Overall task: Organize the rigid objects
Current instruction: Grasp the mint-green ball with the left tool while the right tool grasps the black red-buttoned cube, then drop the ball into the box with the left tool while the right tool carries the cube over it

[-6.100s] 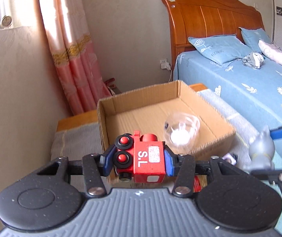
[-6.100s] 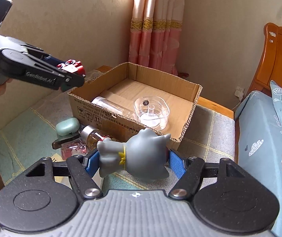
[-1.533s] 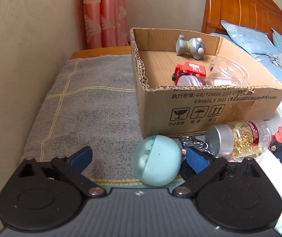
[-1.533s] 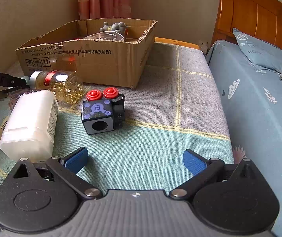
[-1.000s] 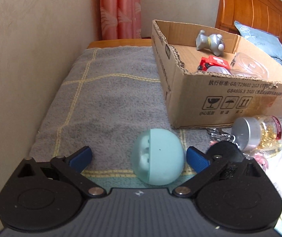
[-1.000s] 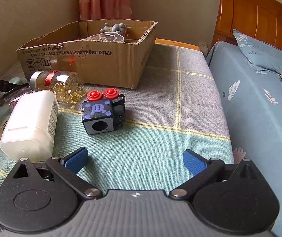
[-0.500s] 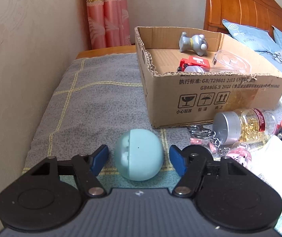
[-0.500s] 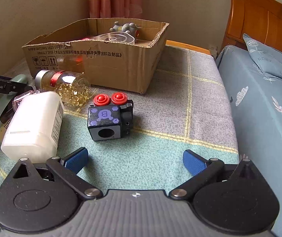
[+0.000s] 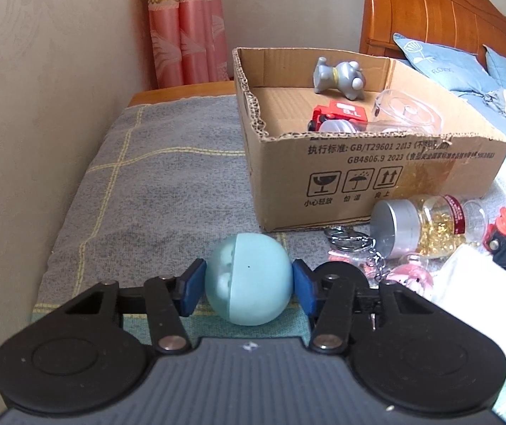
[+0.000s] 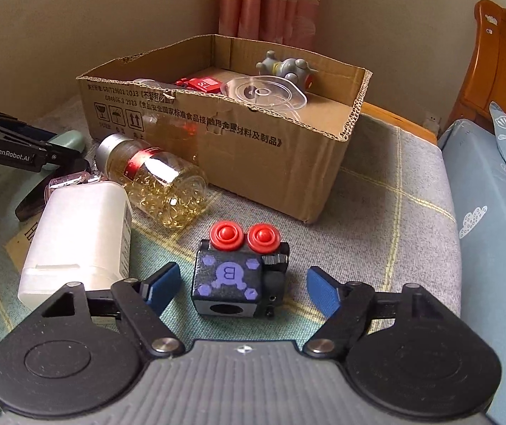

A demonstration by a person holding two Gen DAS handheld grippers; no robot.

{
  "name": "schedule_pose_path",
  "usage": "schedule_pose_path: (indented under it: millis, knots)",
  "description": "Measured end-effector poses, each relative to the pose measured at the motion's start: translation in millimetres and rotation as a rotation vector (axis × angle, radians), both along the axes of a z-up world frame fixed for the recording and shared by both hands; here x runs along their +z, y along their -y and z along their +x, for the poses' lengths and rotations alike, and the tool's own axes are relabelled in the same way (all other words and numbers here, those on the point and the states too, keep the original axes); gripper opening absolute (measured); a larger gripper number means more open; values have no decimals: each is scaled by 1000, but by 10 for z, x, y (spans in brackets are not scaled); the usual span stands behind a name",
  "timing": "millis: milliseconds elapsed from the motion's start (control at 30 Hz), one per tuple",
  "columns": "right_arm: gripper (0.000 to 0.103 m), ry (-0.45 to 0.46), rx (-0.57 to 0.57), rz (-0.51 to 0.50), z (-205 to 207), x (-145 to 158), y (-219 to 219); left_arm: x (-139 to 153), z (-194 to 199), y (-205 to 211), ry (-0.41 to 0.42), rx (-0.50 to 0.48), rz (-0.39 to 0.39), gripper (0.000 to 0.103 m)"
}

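My left gripper (image 9: pixel 247 283) is shut on a pale green round case (image 9: pixel 249 278) that rests on the grey blanket; both blue pads touch its sides. My right gripper (image 10: pixel 244 288) is open, its pads either side of a black toy block (image 10: pixel 233 278) with two red knobs and a purple B, not touching it. The cardboard box (image 9: pixel 370 173) holds a grey figurine (image 9: pixel 339 78), a red toy train (image 9: pixel 341 113) and a clear plastic lid (image 9: pixel 409 113). The box also shows in the right wrist view (image 10: pixel 239 141).
A jar of gold capsules (image 10: pixel 157 180) lies on its side in front of the box. A white plastic bottle (image 10: pixel 76 237) lies left of the black block. A keyring with pink charms (image 9: pixel 377 258) lies by the jar. A wall runs on the left; a bed stands to the right.
My left gripper has closed onto the green case. My right gripper has moved forward so the black block now sits between its open pads.
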State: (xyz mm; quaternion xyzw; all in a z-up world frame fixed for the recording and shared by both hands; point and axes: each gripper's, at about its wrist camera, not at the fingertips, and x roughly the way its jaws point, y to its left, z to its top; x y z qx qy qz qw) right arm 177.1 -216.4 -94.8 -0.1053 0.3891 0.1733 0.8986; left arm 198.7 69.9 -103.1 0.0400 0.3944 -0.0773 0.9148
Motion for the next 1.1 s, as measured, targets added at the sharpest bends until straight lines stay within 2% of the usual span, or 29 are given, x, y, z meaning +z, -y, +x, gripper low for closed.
schedule_pose_path:
  millis: [167, 400, 667, 933, 1100]
  knots:
    - [57, 2, 12, -6, -11, 26, -34, 10, -3, 14, -9, -13, 15, 52]
    - [56, -2, -2, 0, -48, 60, -25, 68, -40, 21, -20, -30, 26, 52]
    - [56, 34, 5, 3, -130, 282, 9, 259, -149, 38, -19, -59, 19, 52]
    - [56, 74, 28, 8, -183, 550, 45, 658, -235, 158, 38, -114, 18, 52]
    - [56, 101, 44, 29, -147, 714, 31, 925, -58, 262, 91, -145, 10, 52]
